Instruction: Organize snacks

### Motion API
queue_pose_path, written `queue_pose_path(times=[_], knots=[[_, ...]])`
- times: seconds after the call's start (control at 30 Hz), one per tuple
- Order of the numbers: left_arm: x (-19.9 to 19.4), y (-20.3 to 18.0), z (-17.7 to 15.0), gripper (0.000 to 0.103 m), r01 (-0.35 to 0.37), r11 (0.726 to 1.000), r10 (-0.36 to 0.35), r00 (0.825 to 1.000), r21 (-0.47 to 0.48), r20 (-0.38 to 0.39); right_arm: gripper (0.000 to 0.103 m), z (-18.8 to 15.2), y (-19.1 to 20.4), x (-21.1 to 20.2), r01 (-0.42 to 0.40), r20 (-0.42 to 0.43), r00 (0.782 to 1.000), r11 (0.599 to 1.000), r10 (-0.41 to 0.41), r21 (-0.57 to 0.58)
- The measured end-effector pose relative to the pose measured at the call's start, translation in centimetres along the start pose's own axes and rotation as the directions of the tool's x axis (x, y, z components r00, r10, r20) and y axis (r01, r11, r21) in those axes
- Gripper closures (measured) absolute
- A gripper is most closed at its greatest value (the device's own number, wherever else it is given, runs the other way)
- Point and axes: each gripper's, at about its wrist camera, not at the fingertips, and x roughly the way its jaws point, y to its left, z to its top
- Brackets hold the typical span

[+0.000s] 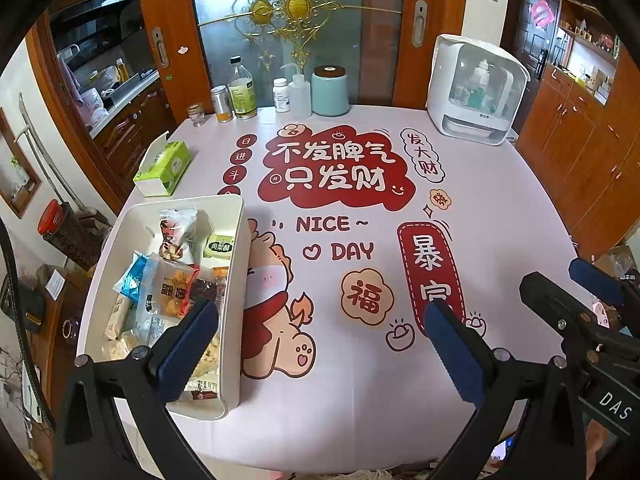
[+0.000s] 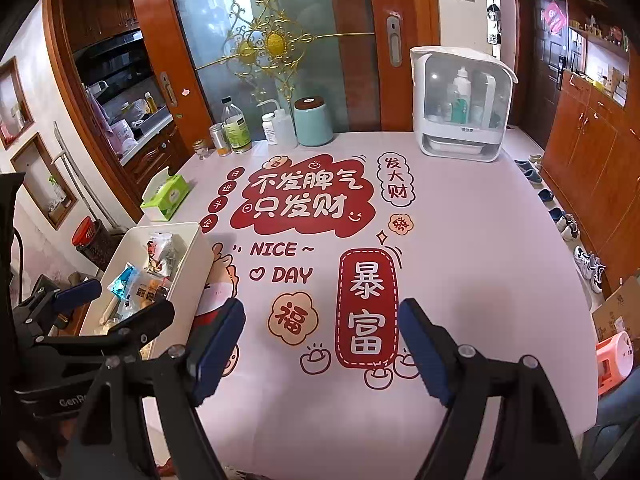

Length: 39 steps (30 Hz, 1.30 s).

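A white rectangular bin (image 1: pixel 236 240) stands at the table's left edge, filled with several snack packets (image 1: pixel 172 292); it also shows in the right wrist view (image 2: pixel 192 240). My left gripper (image 1: pixel 320 344) is open and empty, hovering above the table's front, its left finger over the bin's near end. My right gripper (image 2: pixel 320 344) is open and empty above the front middle of the table. In the left wrist view the right gripper (image 1: pixel 576 292) shows at the right edge; in the right wrist view the left gripper (image 2: pixel 116 308) shows beside the bin.
A green tissue box (image 1: pixel 164 168) lies behind the bin. Bottles, a can, a small jar and a teal canister (image 1: pixel 330 90) line the table's far edge. A white appliance (image 1: pixel 476 88) stands at the far right. The printed tablecloth (image 1: pixel 500 208) covers the table.
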Motion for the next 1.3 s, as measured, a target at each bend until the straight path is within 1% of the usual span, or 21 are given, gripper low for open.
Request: queue_pose_path(times=[0.5,0.97,1.3], knots=[[0.0,0.0,0.0,0.001,-0.001,1.000,0.001,1.000,0.000,-0.002,0.023,-0.1,0.1,0.0,-0.001,0.000,1.000,1.000,0.001,0.000],[-0.2,1.3,-1.3,0.001,-0.004,1.000,0.004,1.000,-0.004,-0.004,0.023,-0.6,1.3,-0.3,-0.005,0.007,1.000,1.000,0.005,-0.005],[-0.1,1.0,-1.1,0.001,-0.006,1.000,0.006,1.000,-0.009,-0.004,0.023,-0.6,1.3,-0.3,-0.007,0.006,1.000,1.000,0.007,-0.007]])
